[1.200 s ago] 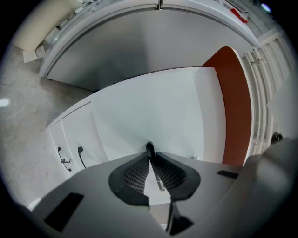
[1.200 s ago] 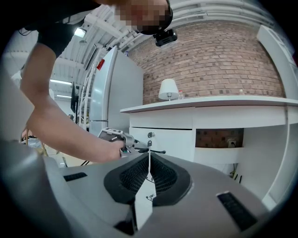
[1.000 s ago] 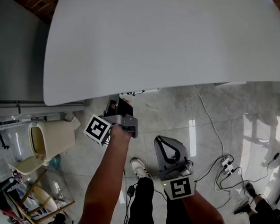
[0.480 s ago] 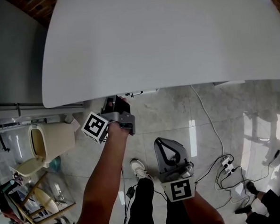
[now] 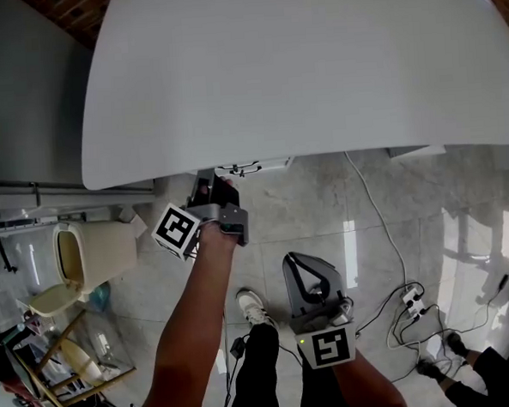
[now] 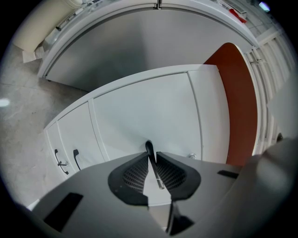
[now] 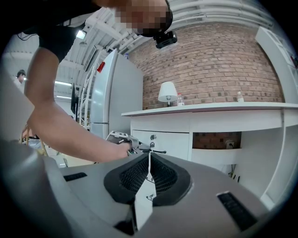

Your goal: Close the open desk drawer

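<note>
The white desk point(image 5: 315, 66) fills the upper head view. A narrow strip of its white drawer front point(image 5: 254, 166) shows just past the desk's near edge. My left gripper point(image 5: 209, 189) reaches level under that edge. In the left gripper view the thin dark drawer handle point(image 6: 154, 163) lies between my left gripper's point(image 6: 150, 151) pads; the jaws are opening, the tips still against it. The right gripper view shows the drawer point(image 7: 163, 142), its handle point(image 7: 157, 151) and the left gripper point(image 7: 122, 139) at it. My right gripper point(image 5: 299, 257) hangs back above the floor, shut and empty point(image 7: 149, 157).
A grey fridge point(image 5: 15, 84) stands left of the desk, a beige bin point(image 5: 94, 251) beside it on the marble floor. A power strip with cables point(image 5: 411, 299) lies at right. My shoe point(image 5: 255, 306) is below the arms. A lamp point(image 7: 167, 93) sits on the desk.
</note>
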Demonstrator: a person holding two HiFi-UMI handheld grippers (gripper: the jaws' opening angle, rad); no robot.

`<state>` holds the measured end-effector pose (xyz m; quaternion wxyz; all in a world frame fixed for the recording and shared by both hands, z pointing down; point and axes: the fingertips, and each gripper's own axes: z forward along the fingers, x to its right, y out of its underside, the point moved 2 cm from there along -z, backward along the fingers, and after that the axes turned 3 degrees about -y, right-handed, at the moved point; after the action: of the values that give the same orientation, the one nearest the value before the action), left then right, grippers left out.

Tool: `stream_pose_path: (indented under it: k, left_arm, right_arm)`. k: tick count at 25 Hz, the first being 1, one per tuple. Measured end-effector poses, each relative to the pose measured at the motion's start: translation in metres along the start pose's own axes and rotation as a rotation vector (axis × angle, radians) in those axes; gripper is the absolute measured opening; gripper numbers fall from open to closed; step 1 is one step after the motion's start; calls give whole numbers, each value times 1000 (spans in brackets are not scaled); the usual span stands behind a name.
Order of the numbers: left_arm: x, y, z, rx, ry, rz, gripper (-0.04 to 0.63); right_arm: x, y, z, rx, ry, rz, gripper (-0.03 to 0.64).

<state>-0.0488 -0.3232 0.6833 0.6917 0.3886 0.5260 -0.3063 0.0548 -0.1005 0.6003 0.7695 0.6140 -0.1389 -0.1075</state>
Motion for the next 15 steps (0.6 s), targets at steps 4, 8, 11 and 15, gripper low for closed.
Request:
stream_pose_path:
  k: [4,8,11,15]
  left_arm:
    - [5,9,-13,-33,17,34,50]
    - [7,24,-38,-66,11,105,29]
    - [10,34,-61,-97,-14,248,9]
    - [31,37,-94,-105,-9,447,6]
  right_arm:
    - [1,-2,-4,3,1,-15,30]
    - [1,-2,-8,8,6,-16,29]
    - [-2,4,-11,-6,5,-11,30]
    - [-7,2,-18,9,6,-5,29]
